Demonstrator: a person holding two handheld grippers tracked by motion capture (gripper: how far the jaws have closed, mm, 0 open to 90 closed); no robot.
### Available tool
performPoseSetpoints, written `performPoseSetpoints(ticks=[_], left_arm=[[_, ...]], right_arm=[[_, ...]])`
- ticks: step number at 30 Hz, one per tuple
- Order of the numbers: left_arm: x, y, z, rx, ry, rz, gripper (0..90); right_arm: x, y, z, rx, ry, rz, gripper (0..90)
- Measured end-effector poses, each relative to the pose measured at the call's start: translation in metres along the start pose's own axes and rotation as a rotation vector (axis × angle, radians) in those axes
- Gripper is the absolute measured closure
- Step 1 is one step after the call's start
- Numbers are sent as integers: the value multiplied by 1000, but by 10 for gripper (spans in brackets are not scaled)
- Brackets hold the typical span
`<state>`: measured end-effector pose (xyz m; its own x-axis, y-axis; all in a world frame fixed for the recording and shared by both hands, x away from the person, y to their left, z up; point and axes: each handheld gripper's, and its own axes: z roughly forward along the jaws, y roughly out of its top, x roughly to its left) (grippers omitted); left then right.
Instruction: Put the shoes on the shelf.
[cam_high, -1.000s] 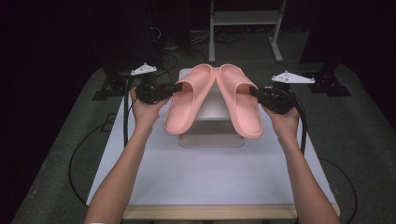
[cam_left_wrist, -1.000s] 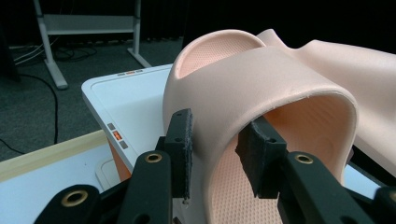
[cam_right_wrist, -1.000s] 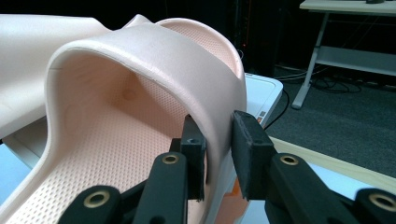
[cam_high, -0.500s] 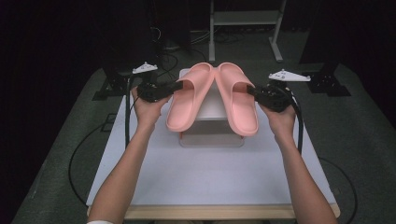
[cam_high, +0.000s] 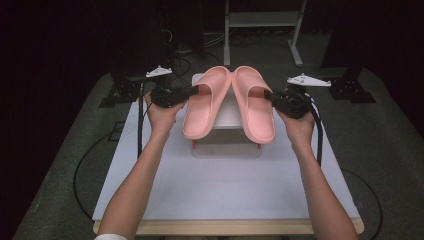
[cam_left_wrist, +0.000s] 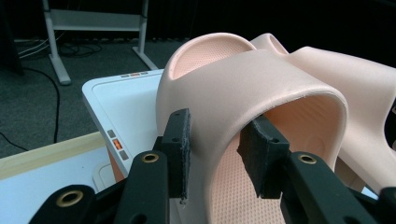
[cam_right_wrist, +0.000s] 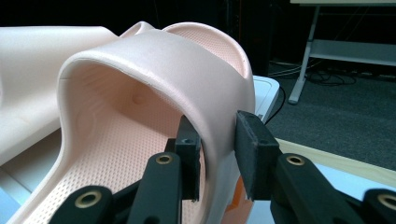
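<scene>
Two pink slide sandals lie side by side on a white box (cam_high: 226, 147) on the white table (cam_high: 225, 195). My left gripper (cam_high: 192, 91) comes in from the left and is shut on the strap of the left sandal (cam_high: 202, 107). In the left gripper view its pads (cam_left_wrist: 180, 140) pinch the strap wall of that sandal (cam_left_wrist: 261, 79). My right gripper (cam_high: 270, 96) is shut on the strap of the right sandal (cam_high: 257, 107). Its jaws have just been opening a little. The strap (cam_right_wrist: 163, 60) is still between the pads (cam_right_wrist: 252, 144), which touch it.
The box has small orange buttons (cam_left_wrist: 116, 143) on its side. A metal stand (cam_high: 260, 20) and black floor stands (cam_high: 352, 90) are behind the table. Cables (cam_high: 85, 165) run on the grey floor at the left. The table has a wooden front edge (cam_high: 225, 227).
The right hand has edged slightly inward and away from the person. The sandals and the left hand have hardly moved, and both grips remain.
</scene>
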<state>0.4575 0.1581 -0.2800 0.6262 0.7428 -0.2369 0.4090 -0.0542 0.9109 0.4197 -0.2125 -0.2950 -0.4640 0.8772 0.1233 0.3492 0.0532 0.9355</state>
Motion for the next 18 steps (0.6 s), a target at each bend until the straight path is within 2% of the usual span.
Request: performPoseSetpoints(ticks=[18], left_arm=[[-3, 3, 10, -3, 4, -10, 626]], right_arm=[[0, 6, 13, -7, -27, 39, 687]])
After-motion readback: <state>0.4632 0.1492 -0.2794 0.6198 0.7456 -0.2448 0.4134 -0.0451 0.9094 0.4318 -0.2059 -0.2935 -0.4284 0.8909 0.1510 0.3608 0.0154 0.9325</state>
